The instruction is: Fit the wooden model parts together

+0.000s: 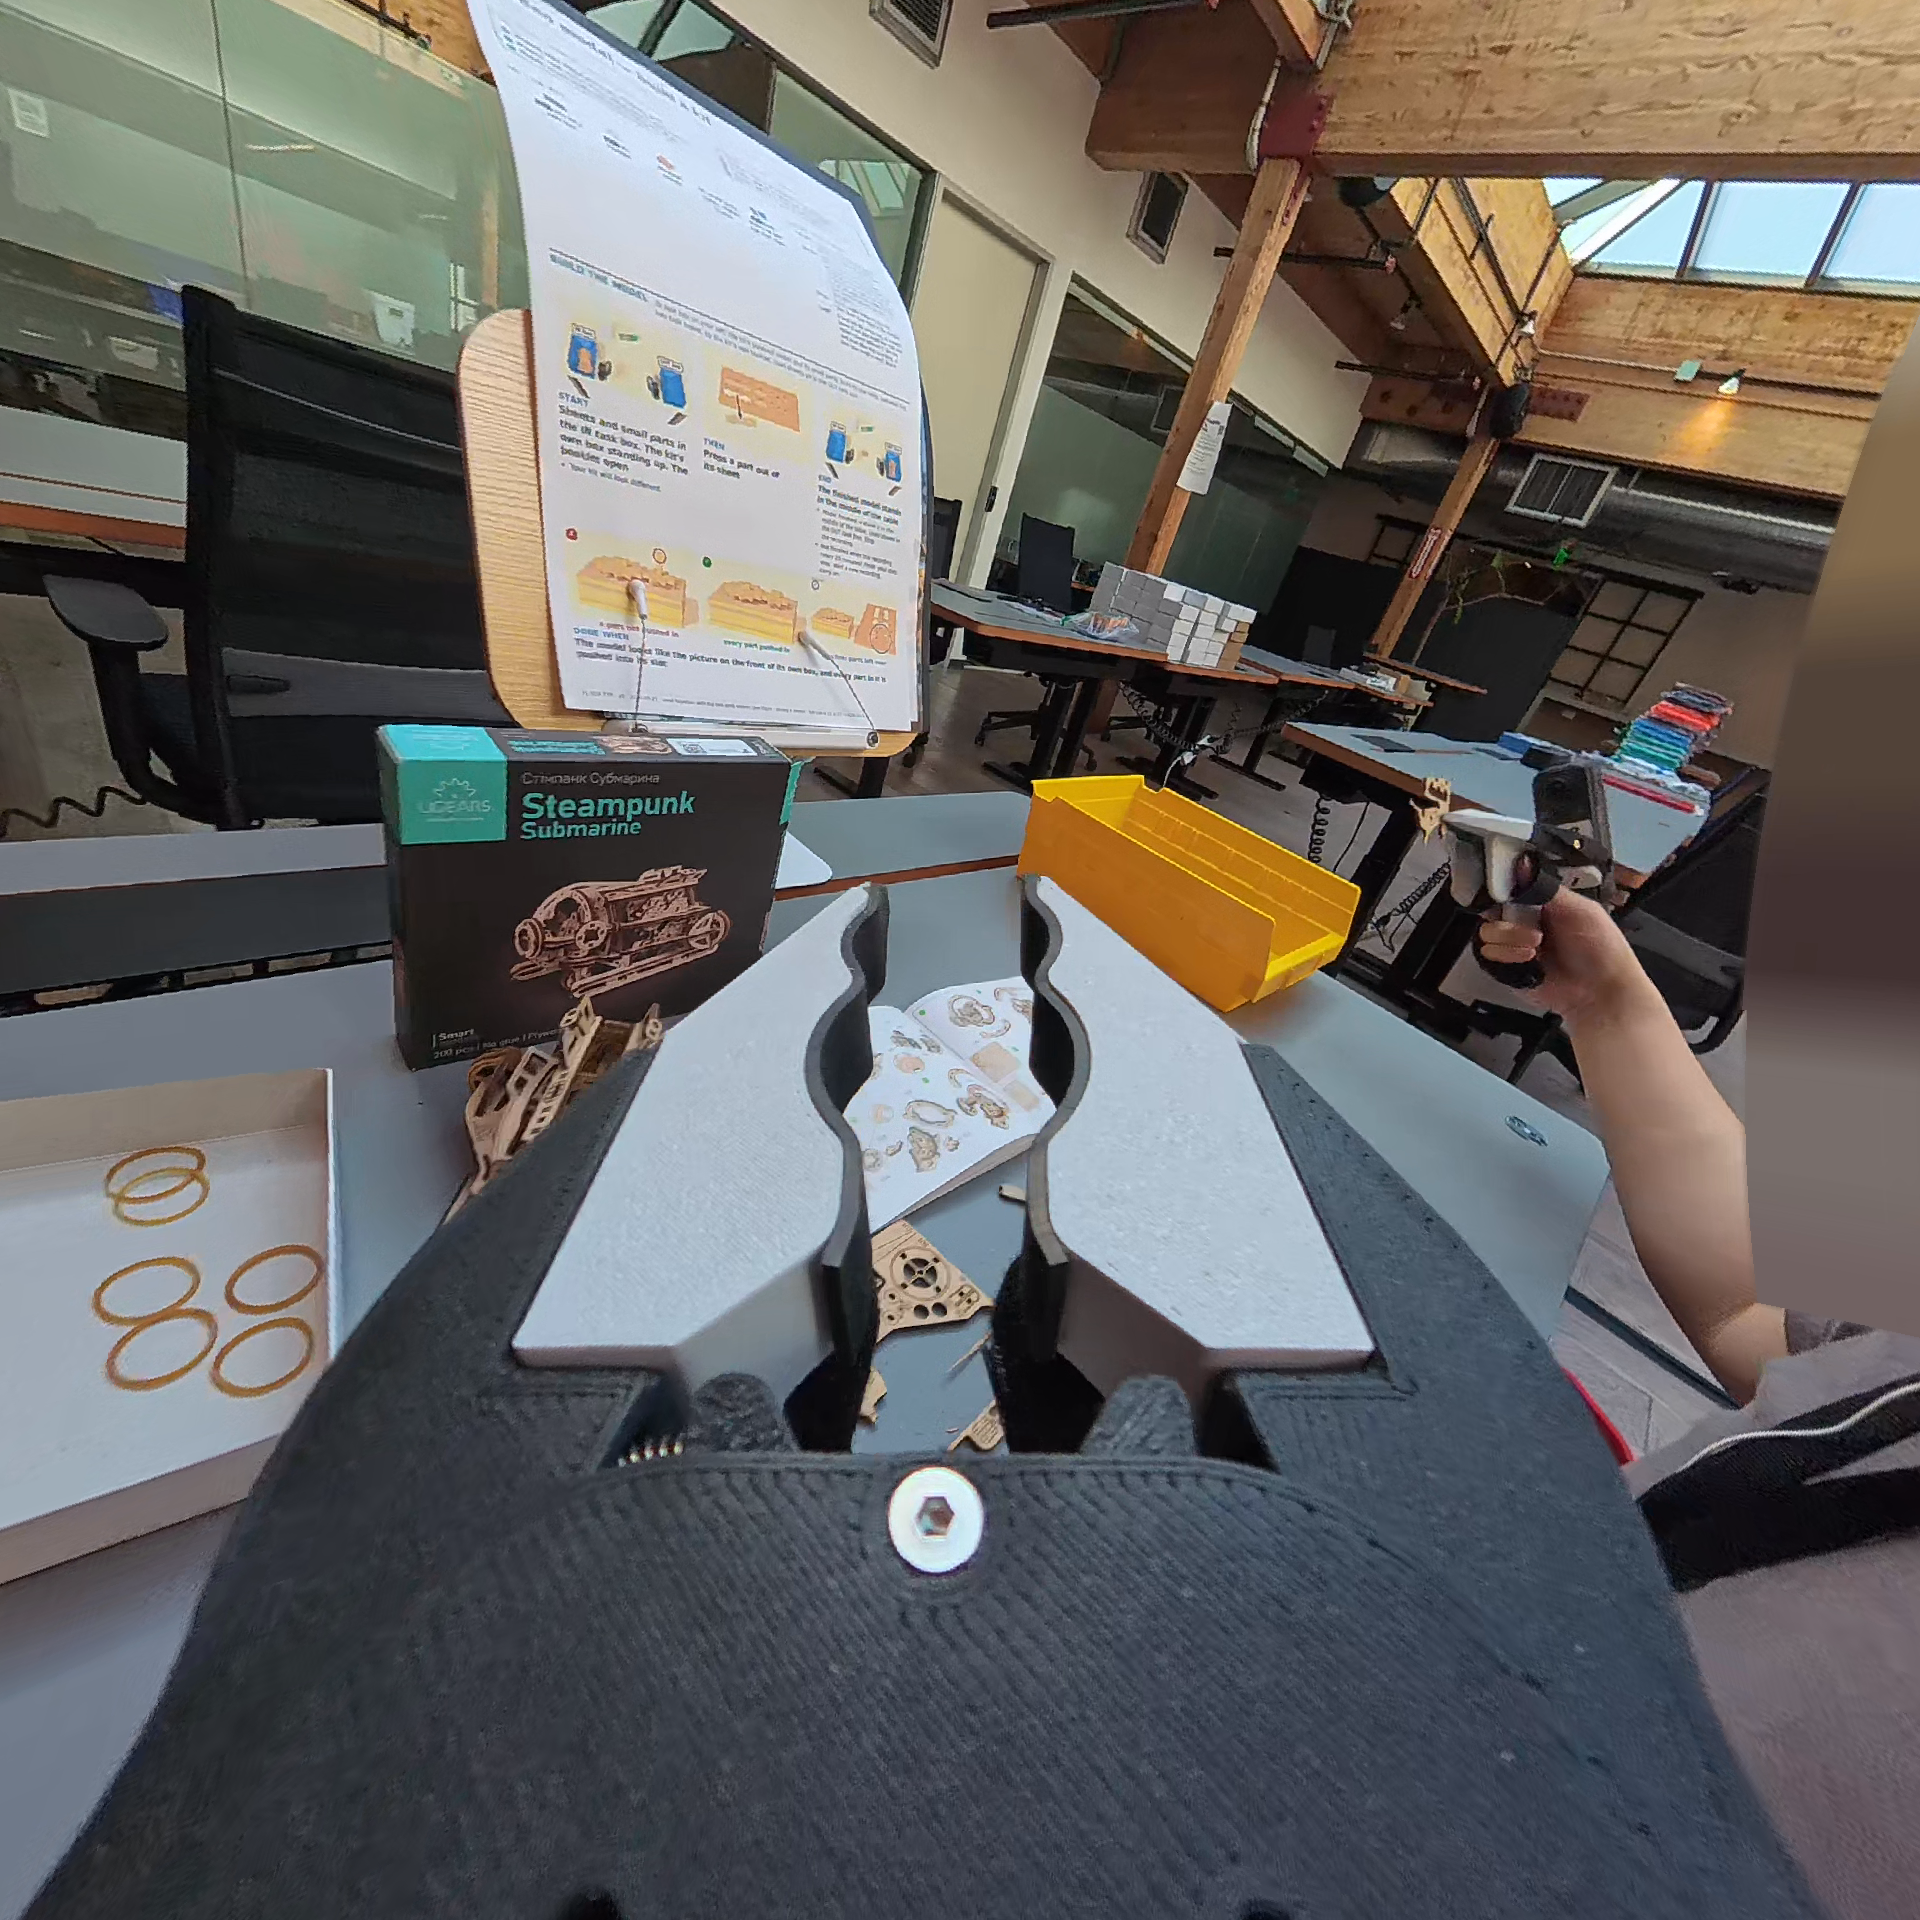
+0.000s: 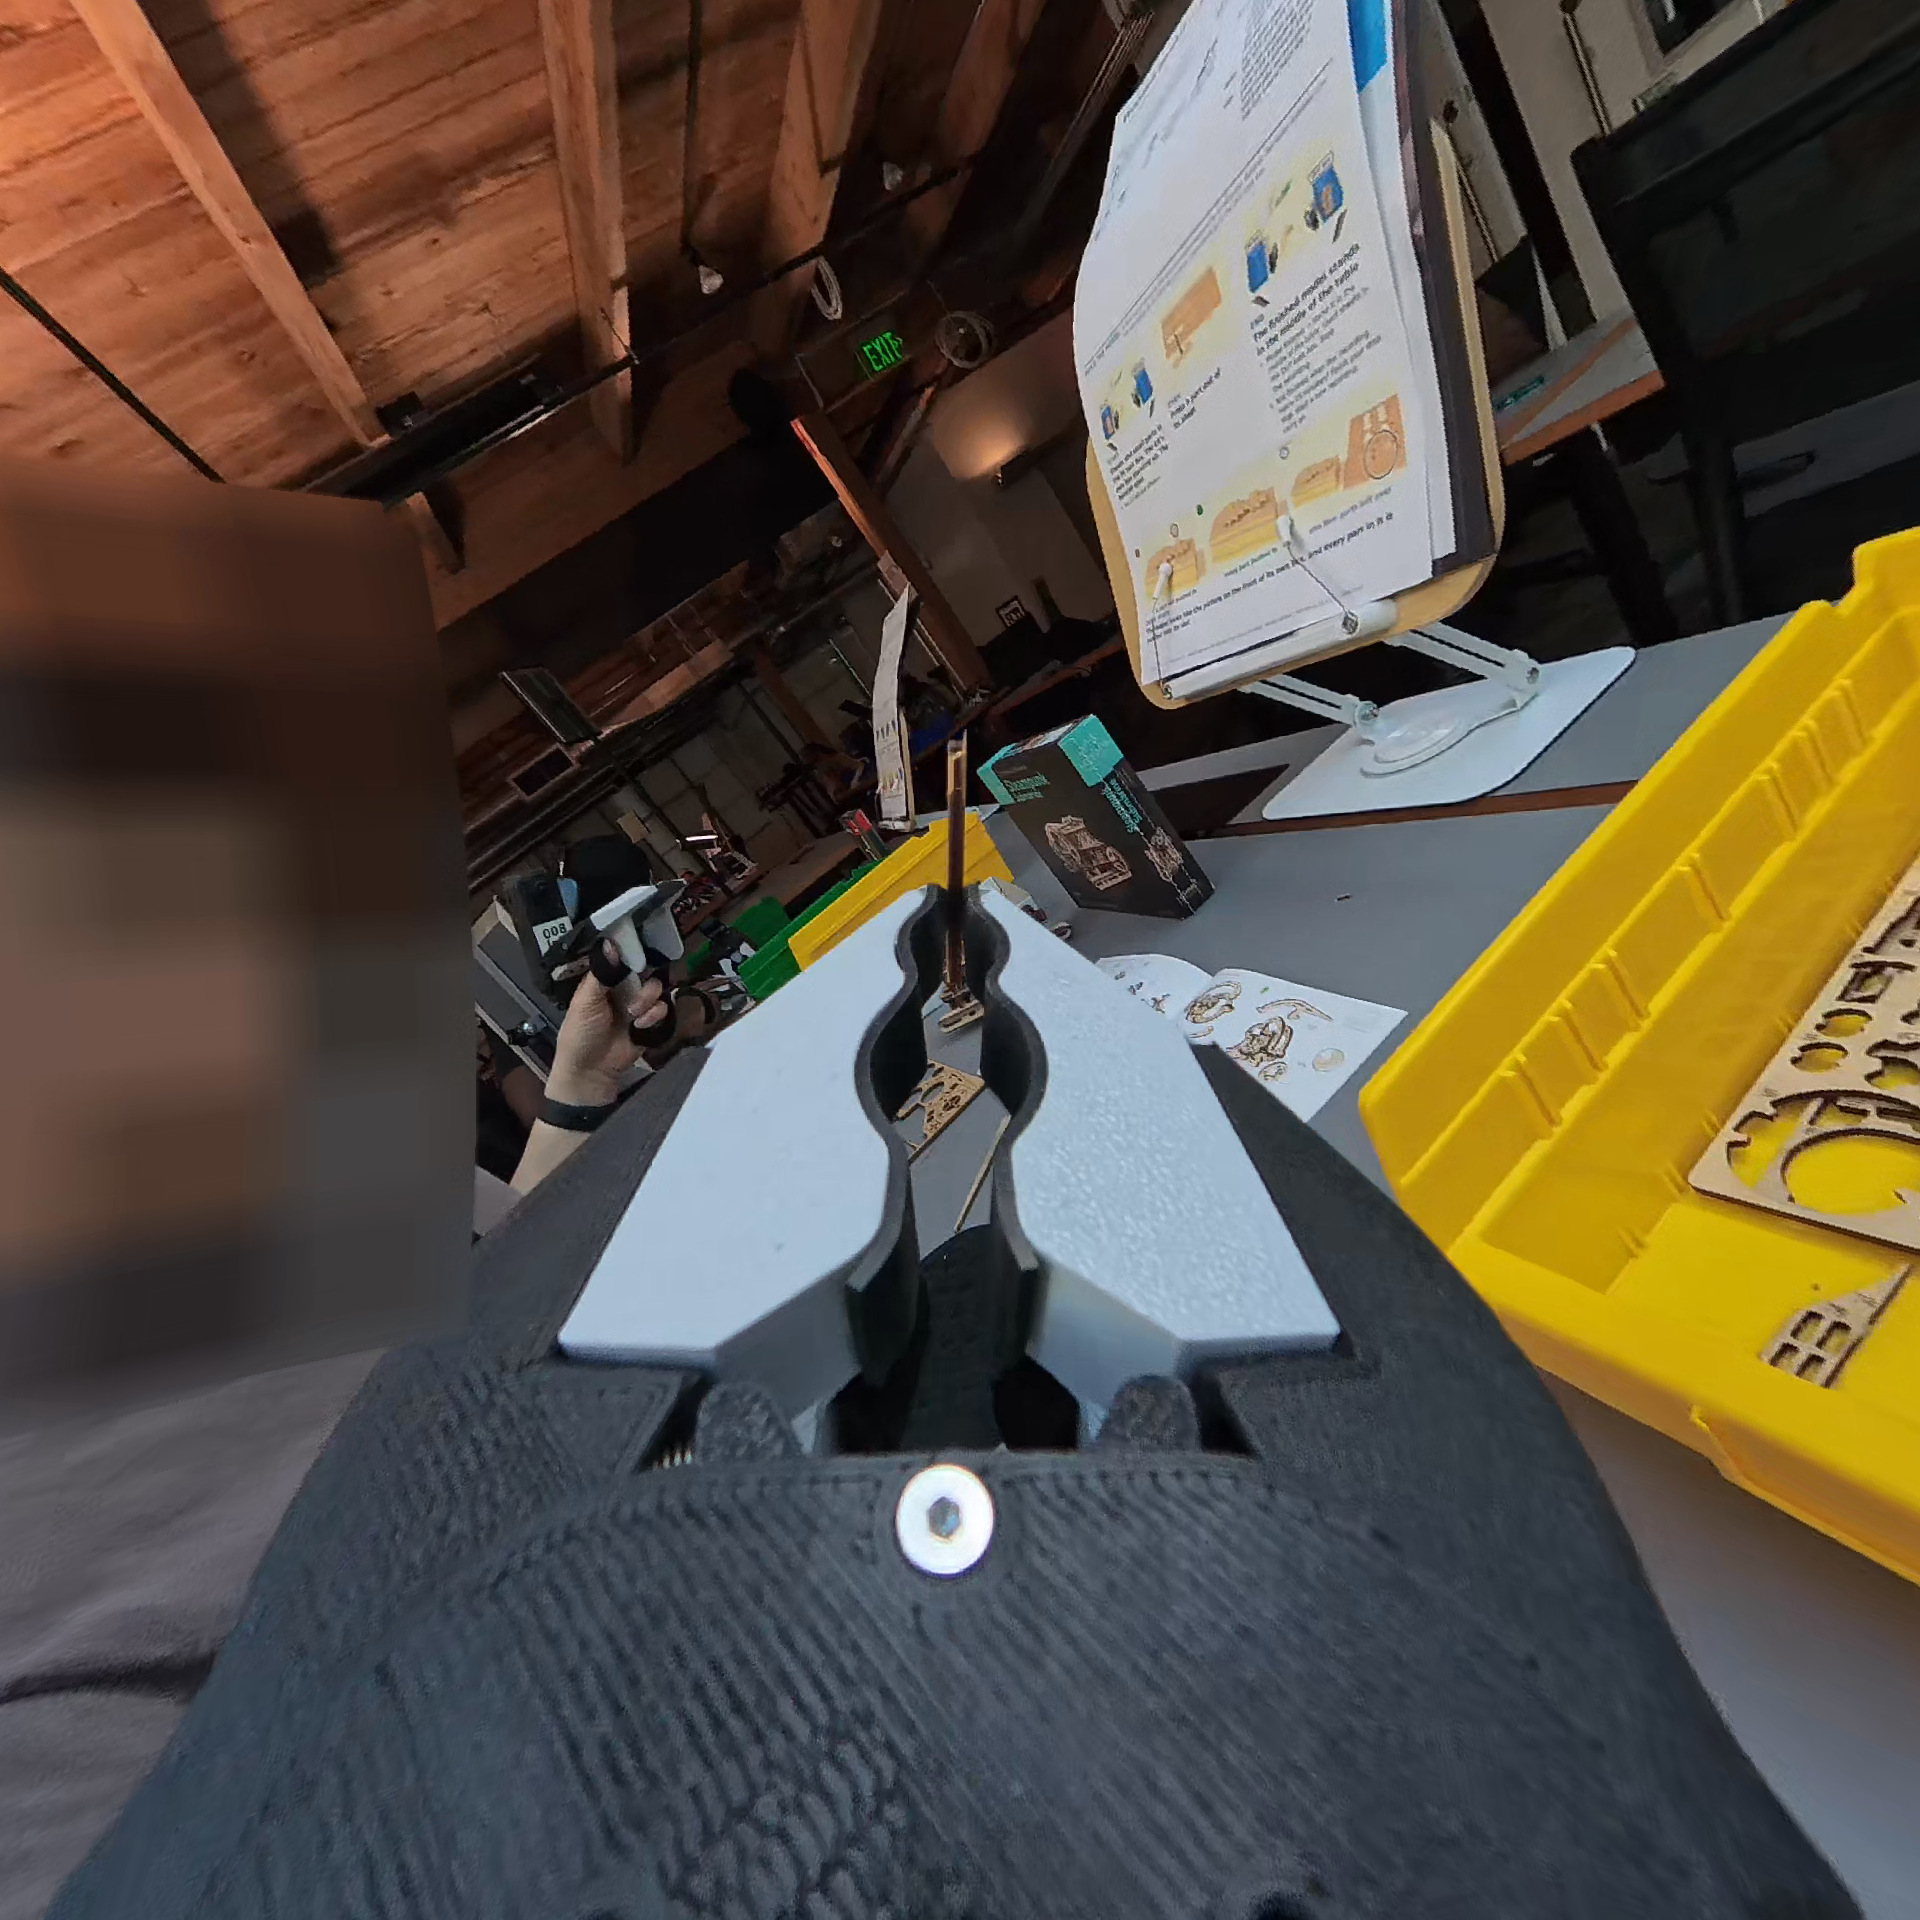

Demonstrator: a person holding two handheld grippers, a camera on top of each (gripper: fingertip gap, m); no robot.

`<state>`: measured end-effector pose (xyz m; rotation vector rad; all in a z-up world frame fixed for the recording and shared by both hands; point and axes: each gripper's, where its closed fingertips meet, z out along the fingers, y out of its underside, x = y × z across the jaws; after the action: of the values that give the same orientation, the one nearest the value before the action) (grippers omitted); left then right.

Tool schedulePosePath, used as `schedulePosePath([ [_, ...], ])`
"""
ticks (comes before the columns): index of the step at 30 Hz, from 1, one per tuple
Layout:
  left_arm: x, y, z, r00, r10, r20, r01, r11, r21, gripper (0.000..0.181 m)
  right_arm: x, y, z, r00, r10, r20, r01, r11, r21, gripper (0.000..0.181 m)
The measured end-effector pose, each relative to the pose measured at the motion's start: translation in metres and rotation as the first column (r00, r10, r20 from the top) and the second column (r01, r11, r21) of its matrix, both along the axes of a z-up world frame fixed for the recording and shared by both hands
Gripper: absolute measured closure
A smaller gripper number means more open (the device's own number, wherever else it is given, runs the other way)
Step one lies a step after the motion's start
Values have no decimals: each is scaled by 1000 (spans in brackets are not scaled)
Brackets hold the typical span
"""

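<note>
My left gripper is open and empty above the grey table. Under it lie an open picture booklet and loose flat wooden parts. A partly built wooden model lies just left of its fingers. My right gripper is shut on a thin flat wooden part, seen edge-on and sticking up past the fingertips. That gripper also shows at the far right of the left wrist view, held up off the table with the small wooden part. The left gripper shows far off in the right wrist view.
The kit's dark box stands upright behind the model. A yellow bin at the right holds a punched wooden sheet. A white tray with rubber bands lies at the left. An instruction sheet on a stand stands at the back. Spacing between my two grippers at the tips: around 55 centimetres.
</note>
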<state>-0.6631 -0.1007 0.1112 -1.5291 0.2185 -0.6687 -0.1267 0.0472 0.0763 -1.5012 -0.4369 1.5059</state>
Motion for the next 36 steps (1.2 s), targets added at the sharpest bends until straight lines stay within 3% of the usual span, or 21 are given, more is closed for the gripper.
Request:
schedulePosePath([
  [2,35,12,-1,996,-91,21,91,996,2,161,-29,-14,11,991,99,-87,-98,995,13,181],
  [4,98,25,-12,960,-278,26,279,958,-66,159,-74,-31,21,979,183,-89,-179,983,51,181],
  [6,168,32,-18,880,-471,56,475,872,-119,158,-123,-44,23,972,231,-32,-227,970,87,181],
  [9,256,33,-25,733,-675,81,677,714,-179,160,-182,-63,26,943,331,4,-330,940,89,181],
  [10,277,33,-31,697,-717,36,705,674,-221,161,-196,-69,26,932,362,19,-362,928,90,181],
  [12,300,43,-40,698,-711,-80,673,691,-266,154,-214,-80,27,913,404,50,-407,908,96,181],
  [15,317,45,-31,705,-704,-90,677,705,-213,157,-225,-89,32,904,420,78,-426,898,105,181],
  [18,316,47,-24,710,-704,-28,691,703,-170,181,-230,-92,29,908,400,128,-414,903,113,181],
  [21,314,41,-21,655,-752,73,752,638,-167,181,-230,-93,29,903,400,154,-419,901,115,169],
  [25,306,41,-14,607,-767,208,795,586,-158,181,-218,-71,48,938,302,171,-329,931,161,162],
  [28,305,44,-18,615,-760,211,788,592,-167,181,-231,-78,44,894,396,210,-420,904,81,151],
  [32,306,47,-24,625,-757,192,781,600,-174,181,-244,-81,33,860,452,238,-472,881,33,169],
  [34,304,50,-27,645,-743,180,764,618,-187,138,-233,-69,32,862,446,243,-458,889,-8,180],
  [35,299,51,-31,658,-737,158,751,625,-213,127,-215,-53,32,870,408,276,-422,906,-10,180],
  [36,290,50,-37,675,-729,115,731,639,-237,127,-185,-25,29,881,319,350,-340,940,-2,180],
])
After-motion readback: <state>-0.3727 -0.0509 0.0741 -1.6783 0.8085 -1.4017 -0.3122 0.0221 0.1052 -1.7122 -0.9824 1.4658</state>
